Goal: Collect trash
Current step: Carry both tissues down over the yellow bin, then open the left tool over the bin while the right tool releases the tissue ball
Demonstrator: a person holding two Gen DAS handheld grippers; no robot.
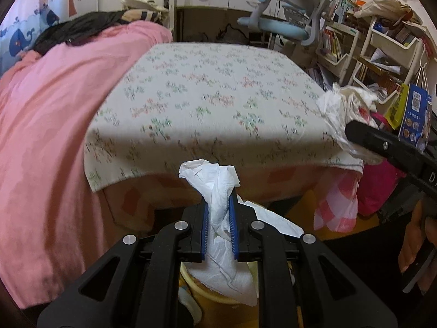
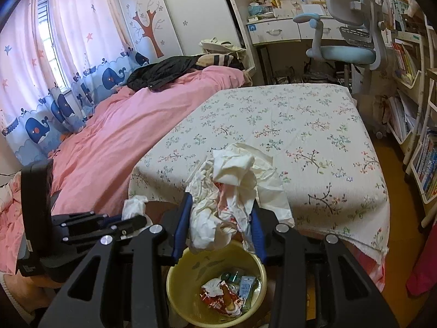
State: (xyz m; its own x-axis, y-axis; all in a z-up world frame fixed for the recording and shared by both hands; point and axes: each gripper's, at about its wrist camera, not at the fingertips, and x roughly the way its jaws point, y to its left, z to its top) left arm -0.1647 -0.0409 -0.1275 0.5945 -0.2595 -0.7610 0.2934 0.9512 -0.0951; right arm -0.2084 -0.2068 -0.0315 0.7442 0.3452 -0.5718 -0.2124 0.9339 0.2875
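Note:
My left gripper [image 1: 219, 202] is shut on a crumpled white tissue [image 1: 215, 188], held in front of the bed's near edge; it also shows at the left of the right wrist view [image 2: 131, 218]. My right gripper [image 2: 222, 202] is shut on a bundle of crumpled white plastic and paper trash [image 2: 232, 186], held just above a yellow bin [image 2: 174, 281]. The bin holds several wrappers [image 2: 226, 292]. In the left wrist view the right gripper [image 1: 352, 134] and its bundle [image 1: 341, 104] appear at the right, and the bin's rim [image 1: 207, 292] shows below the tissue.
A bed with a floral sheet [image 2: 286, 125] and a pink duvet [image 2: 123, 125] fills the middle. A desk chair [image 2: 349, 41] and bookshelves [image 2: 418, 136] stand at the right. A pink bag [image 1: 377, 186] and a checked plastic bag [image 1: 338, 205] sit on the floor.

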